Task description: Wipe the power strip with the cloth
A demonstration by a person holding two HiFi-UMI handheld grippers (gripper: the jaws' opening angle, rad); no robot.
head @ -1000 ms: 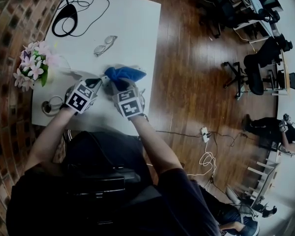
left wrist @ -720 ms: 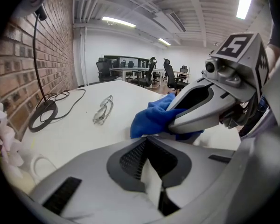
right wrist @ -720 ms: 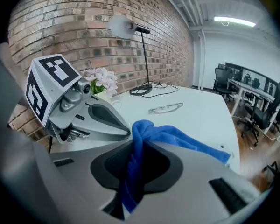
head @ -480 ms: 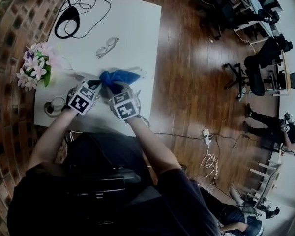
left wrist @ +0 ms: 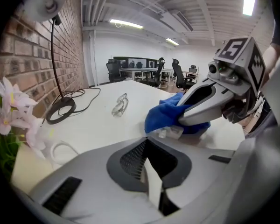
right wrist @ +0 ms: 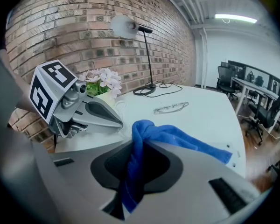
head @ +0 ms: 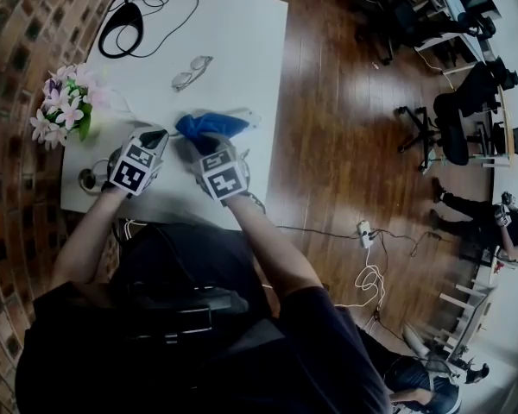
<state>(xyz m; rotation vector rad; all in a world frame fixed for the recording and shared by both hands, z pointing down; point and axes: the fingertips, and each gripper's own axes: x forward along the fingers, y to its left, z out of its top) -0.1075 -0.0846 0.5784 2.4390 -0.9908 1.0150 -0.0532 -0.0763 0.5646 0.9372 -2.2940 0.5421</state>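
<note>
Right claw is gripping the blue cloth over the power strip!

The right claw (right wrist: pixel 136 146) is biting down on a bunched fold of the blue cloth (right wrist: pixel 179 138), and the loose end is draping across the white power strip (head: pixel 246 115), which is lying on the worktop (head: pixel 233 33) near its floor-side edge with only one end peeking out. Just beside it, the left claw (left wrist: pixel 148 146) is sitting closed with nothing between its jaws. Farther out, glasses (head: pixel 191 72), a lamp base (head: pixel 121 37) and pink flowers (head: pixel 65 106) are resting on the worktop.
</note>
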